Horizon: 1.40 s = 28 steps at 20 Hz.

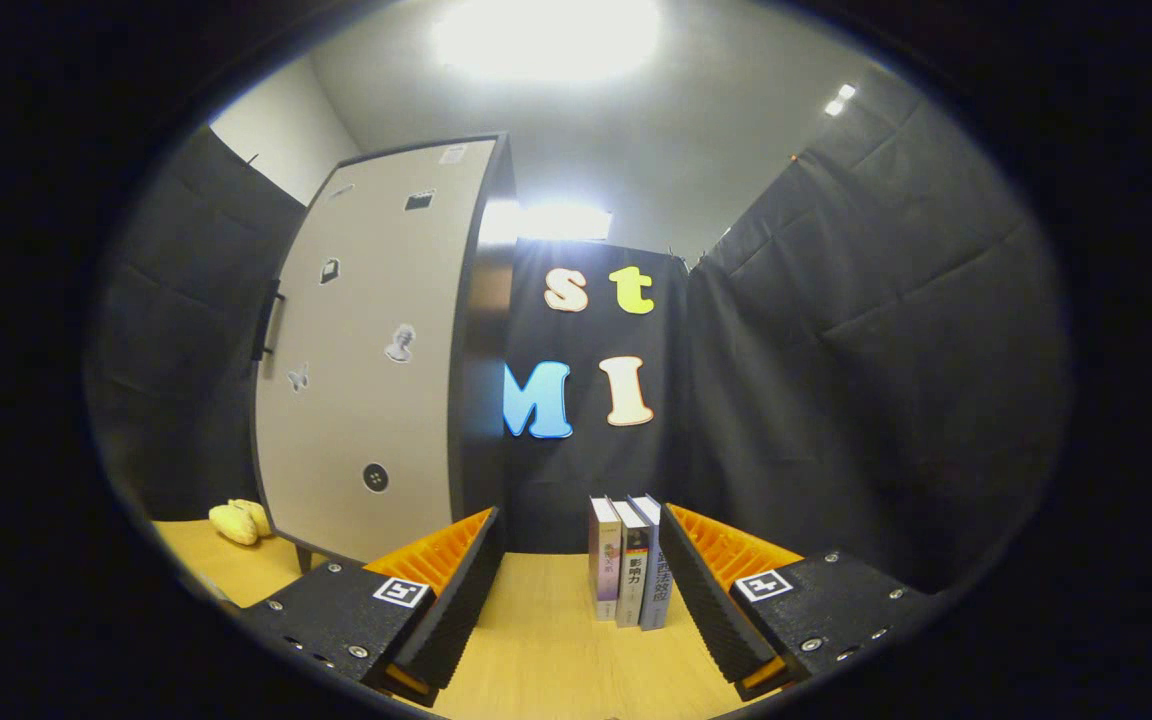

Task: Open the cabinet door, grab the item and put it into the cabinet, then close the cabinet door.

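A tall cabinet [376, 360] stands on the wooden table [556, 640], beyond my left finger. Its pale door is shut, dotted with small stickers, and carries a dark handle [269, 322] on its left edge. My gripper [581, 560] is open, with bare table between the fingers. Three books [628, 560] stand upright side by side just ahead of the right finger. A yellow soft item [239, 521] lies on the table left of the cabinet's foot.
Black cloth walls close the booth behind the books and on the right. A bright ceiling light hangs above the cabinet. Open tabletop runs between the cabinet and the books.
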Motion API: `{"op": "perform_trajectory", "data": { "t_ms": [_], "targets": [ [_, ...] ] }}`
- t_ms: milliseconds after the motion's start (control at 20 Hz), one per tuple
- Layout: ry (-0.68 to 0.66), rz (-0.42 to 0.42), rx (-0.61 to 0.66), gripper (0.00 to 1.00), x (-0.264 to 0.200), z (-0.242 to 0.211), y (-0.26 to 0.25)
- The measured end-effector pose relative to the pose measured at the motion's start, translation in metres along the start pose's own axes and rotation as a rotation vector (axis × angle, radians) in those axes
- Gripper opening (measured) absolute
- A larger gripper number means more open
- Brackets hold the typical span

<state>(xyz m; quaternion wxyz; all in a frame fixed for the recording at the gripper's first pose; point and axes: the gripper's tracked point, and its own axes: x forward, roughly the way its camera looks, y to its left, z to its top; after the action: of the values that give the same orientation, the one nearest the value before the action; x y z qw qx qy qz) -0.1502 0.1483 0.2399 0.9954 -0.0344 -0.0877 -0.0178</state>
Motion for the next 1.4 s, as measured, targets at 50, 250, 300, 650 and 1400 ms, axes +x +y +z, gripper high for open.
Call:
{"op": "perform_trajectory", "data": {
  "t_ms": [50,250,300,650,1400],
  "targets": [
    [-0.004,0.013,0.008,0.95,-0.014,0.012,0.018],
    [-0.029,0.023,0.014,0.95,-0.055,0.052,0.085],
    [-0.018,0.029,0.024,0.95,-0.062,0.053,0.104],
    [0.029,0.116,0.068,0.95,-0.113,0.058,0.219],
    [0.084,0.157,0.084,0.95,-0.111,0.039,0.286]
  ]
}}
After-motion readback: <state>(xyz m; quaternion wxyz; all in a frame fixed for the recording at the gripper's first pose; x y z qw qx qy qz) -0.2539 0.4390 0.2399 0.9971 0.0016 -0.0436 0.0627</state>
